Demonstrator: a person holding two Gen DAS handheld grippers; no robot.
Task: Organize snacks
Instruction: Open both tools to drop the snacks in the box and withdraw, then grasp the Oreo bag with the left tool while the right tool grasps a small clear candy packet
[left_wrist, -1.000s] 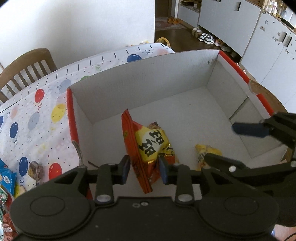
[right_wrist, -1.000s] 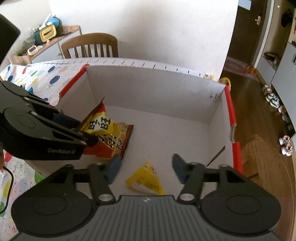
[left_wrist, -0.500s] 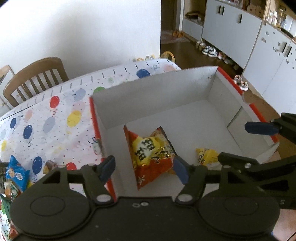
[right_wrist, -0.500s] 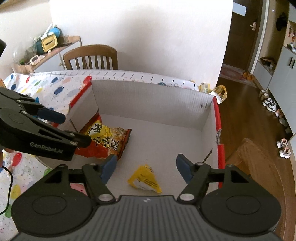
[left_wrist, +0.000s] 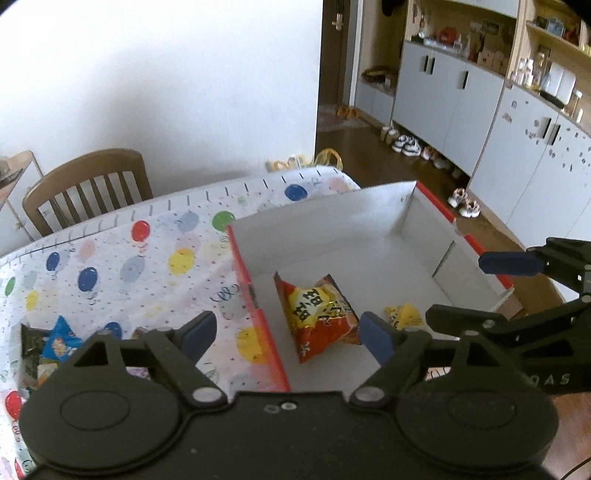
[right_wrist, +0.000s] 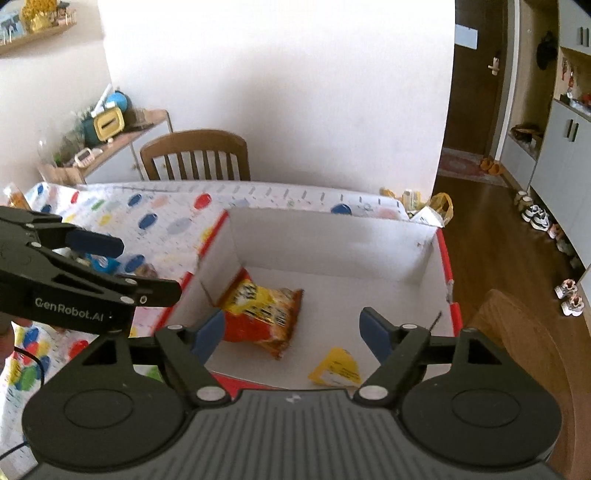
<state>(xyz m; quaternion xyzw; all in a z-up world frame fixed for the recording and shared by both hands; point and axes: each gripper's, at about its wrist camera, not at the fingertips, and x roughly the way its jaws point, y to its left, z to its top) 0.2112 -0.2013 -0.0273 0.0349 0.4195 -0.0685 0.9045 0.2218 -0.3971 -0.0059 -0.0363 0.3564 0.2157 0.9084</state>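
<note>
Snack bag (left_wrist: 320, 316) (boxed) below left tool (left_wrist: 284, 334)

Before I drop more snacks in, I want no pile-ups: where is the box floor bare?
The box floor is bare along the far wall and toward the right wall. The near left corner holds the red-and-yellow bag; the small yellow packet lies by the near wall. More snacks crowd the tablecloth left of the box.

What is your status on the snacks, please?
Left gripper and right gripper open, empty, jaws just widened. Red bag and yellow packet in box. Nothing in the way.
</note>
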